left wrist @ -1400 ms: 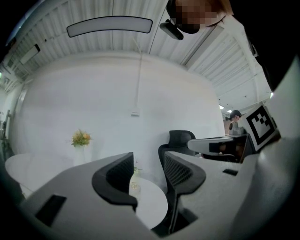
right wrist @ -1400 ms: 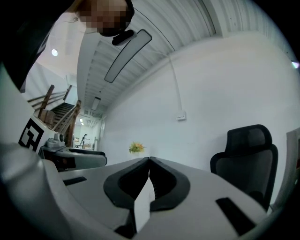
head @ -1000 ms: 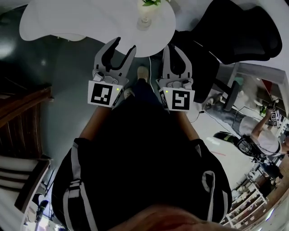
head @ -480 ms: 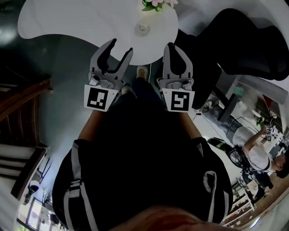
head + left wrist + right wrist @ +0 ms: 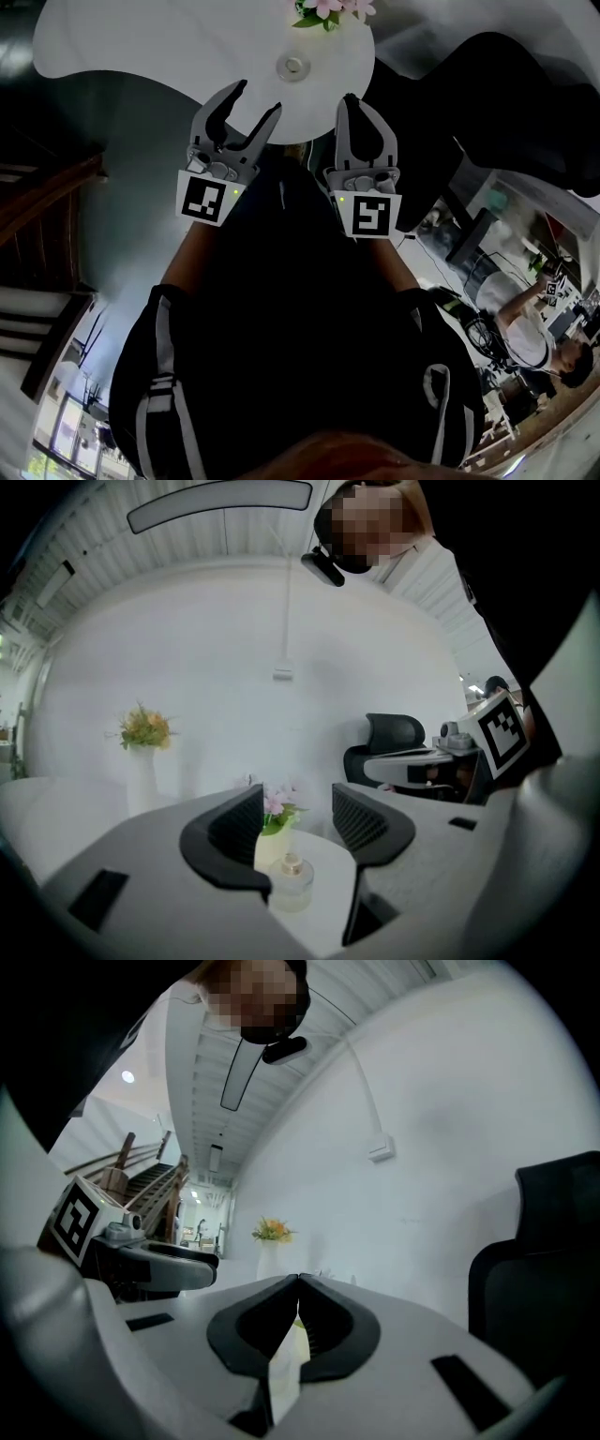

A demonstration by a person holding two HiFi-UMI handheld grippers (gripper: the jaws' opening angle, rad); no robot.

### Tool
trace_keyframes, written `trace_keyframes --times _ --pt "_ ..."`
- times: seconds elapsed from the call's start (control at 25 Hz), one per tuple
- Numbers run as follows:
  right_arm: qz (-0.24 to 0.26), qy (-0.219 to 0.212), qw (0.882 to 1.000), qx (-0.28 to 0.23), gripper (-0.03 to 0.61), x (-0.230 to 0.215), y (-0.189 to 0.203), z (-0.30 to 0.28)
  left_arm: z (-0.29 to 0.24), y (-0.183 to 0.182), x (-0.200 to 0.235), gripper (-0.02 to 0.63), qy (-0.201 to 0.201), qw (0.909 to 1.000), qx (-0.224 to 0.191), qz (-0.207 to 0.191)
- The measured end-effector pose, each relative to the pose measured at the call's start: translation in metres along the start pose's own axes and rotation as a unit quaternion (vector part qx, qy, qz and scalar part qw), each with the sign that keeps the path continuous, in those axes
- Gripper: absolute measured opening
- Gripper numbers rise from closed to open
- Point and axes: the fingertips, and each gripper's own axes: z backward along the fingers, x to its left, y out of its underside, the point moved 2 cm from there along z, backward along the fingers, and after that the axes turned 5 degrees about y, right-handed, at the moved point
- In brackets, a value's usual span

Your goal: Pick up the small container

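The small container (image 5: 293, 65) is a clear glass bottle with a gold cap, standing on the round white table (image 5: 169, 47). My left gripper (image 5: 257, 100) hovers over the table's near edge, short of the bottle. Its jaws are opening and hold nothing. In the left gripper view the bottle (image 5: 292, 880) shows through the gap of my left gripper (image 5: 296, 819), still ahead of the pads. My right gripper (image 5: 350, 97) is shut and empty, to the right of the bottle at the table's edge. In its own view, my right gripper (image 5: 298, 1280) shows its jaws touching.
A small vase of pink flowers (image 5: 328, 9) stands just behind the bottle, also visible as the vase (image 5: 271, 834) beyond it. A tall white vase with yellow flowers (image 5: 143, 761) stands farther back. A black office chair (image 5: 487, 66) is right of the table. A wooden staircase (image 5: 47, 216) is at left.
Both grippers have come closer to the table's edge and the bottle. The left jaws stand slightly wider than before. The right gripper stays shut.
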Motion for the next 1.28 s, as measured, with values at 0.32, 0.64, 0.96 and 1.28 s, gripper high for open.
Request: trace_keyframes --times 0.32,0.64,0.96,1.28 --pt "-0.008 0.0 1.0 0.02 0.021 -0.017 0.037 -0.018 -0.047 0.043 -0.002 0.244 0.039 0.9978 0.046 0.028" --pt "-0.01 0.015 0.999 0.036 0.021 -0.02 0.064 -0.029 -0.072 0.079 0.003 0.264 0.061 0.995 0.068 0.039" --pt "-0.01 0.024 0.998 0.052 0.02 -0.022 0.085 -0.036 -0.099 0.109 0.006 0.304 0.084 0.993 0.075 0.035" --pt "-0.022 0.034 0.997 0.067 0.021 -0.019 0.099 -0.037 -0.124 0.133 0.011 0.325 0.108 0.99 0.085 -0.03"
